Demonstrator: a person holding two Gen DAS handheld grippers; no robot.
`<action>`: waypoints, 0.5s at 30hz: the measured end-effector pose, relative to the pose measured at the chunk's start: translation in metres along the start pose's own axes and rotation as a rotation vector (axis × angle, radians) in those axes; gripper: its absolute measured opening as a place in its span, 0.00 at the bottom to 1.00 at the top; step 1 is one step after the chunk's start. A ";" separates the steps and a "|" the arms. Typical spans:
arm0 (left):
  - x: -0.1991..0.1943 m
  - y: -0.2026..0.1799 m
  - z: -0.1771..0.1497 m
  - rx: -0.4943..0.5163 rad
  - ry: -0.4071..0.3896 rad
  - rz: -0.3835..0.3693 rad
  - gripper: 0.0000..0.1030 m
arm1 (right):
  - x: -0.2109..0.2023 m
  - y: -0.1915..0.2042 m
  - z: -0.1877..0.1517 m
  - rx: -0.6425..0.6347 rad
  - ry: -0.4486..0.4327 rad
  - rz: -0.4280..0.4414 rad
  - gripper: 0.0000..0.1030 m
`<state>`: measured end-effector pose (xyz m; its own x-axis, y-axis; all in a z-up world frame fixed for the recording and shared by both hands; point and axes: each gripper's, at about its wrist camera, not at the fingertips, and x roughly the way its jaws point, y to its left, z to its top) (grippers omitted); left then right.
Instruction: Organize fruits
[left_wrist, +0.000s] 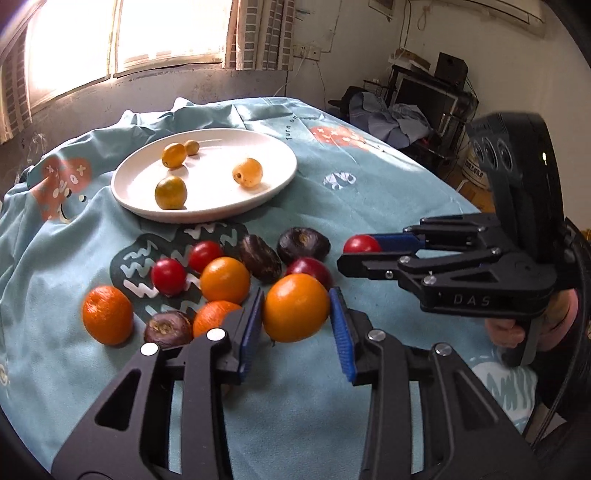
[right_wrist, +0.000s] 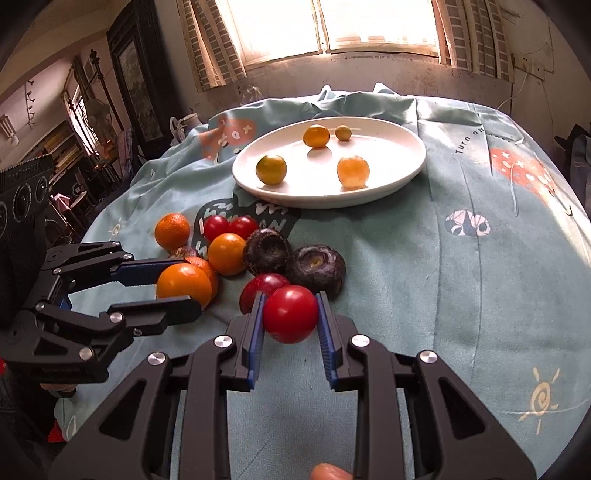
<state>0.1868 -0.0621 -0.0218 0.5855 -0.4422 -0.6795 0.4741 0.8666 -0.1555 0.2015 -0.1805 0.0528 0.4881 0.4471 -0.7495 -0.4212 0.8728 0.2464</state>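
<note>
My left gripper (left_wrist: 297, 325) is closed around an orange fruit (left_wrist: 295, 307), its blue pads touching both sides; it also shows in the right wrist view (right_wrist: 177, 291). My right gripper (right_wrist: 290, 325) is shut on a red tomato (right_wrist: 290, 318), also seen from the left wrist (left_wrist: 361, 244). A white plate (left_wrist: 155, 206) behind holds several small yellow-orange fruits (left_wrist: 247, 171). A pile on the cloth has oranges (left_wrist: 107, 314), red tomatoes (left_wrist: 168, 276) and dark purple fruits (left_wrist: 303, 243).
The round table wears a light blue printed cloth (right_wrist: 461, 280), bunched at the far edge under a bright window. Furniture and clutter (left_wrist: 424, 107) stand beyond the table's right side. A dark cabinet (right_wrist: 136, 74) stands at the left.
</note>
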 end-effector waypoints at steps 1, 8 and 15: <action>-0.001 0.007 0.010 -0.014 -0.008 0.013 0.36 | 0.002 -0.001 0.007 0.000 -0.015 -0.014 0.26; 0.036 0.075 0.085 -0.092 -0.009 0.155 0.36 | 0.038 -0.020 0.068 0.034 -0.087 -0.043 0.26; 0.079 0.125 0.114 -0.176 0.034 0.242 0.36 | 0.082 -0.029 0.096 0.034 -0.068 -0.059 0.27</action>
<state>0.3675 -0.0152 -0.0132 0.6437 -0.2122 -0.7353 0.1999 0.9740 -0.1061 0.3273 -0.1504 0.0433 0.5630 0.4056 -0.7201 -0.3642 0.9039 0.2243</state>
